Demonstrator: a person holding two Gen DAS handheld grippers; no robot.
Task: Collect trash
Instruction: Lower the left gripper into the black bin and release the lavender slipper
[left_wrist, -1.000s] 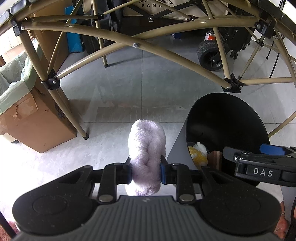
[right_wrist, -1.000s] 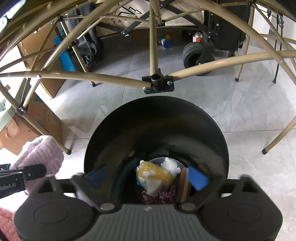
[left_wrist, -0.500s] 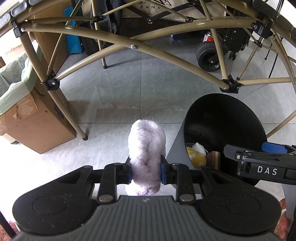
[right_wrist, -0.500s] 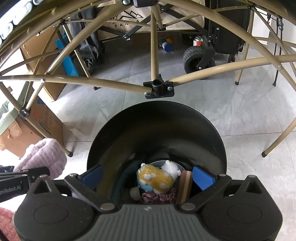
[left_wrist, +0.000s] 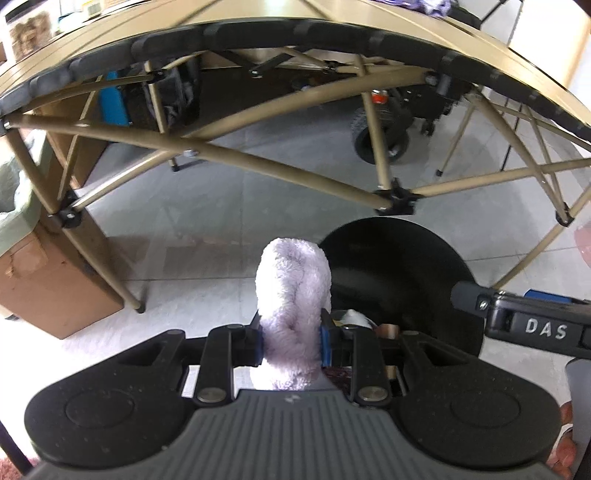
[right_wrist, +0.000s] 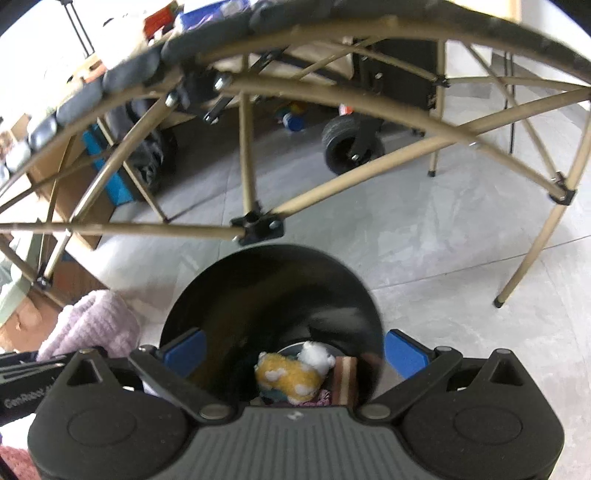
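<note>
Between my left claw's (left_wrist: 291, 341) blue pads stands a fluffy lilac sock (left_wrist: 293, 295), its long axis running straight out along the fingers and up from them, rounded end pointing away from the camera toward the floor (left_wrist: 221, 206) beyond. That claw is nearly closed, squeezing the sock at its lower part, so the fabric bulges above and below the pads. Just right of the sock sits the black bin (left_wrist: 402, 273), mouth tipped toward me.

My right claw (right_wrist: 293, 350) stands wide apart with nothing between its blue pads (right_wrist: 404, 352); they straddle the near rim of the bin (right_wrist: 273, 295).

From the right camera I see down into the bin: a yellow and white plush toy (right_wrist: 291, 373) beside a brown striped thing, which the left camera mostly hides behind the sock. The right camera catches the sock (right_wrist: 92, 325) only from the side, at far left. Both show the tan table frame (left_wrist: 280, 170) overhead
</note>
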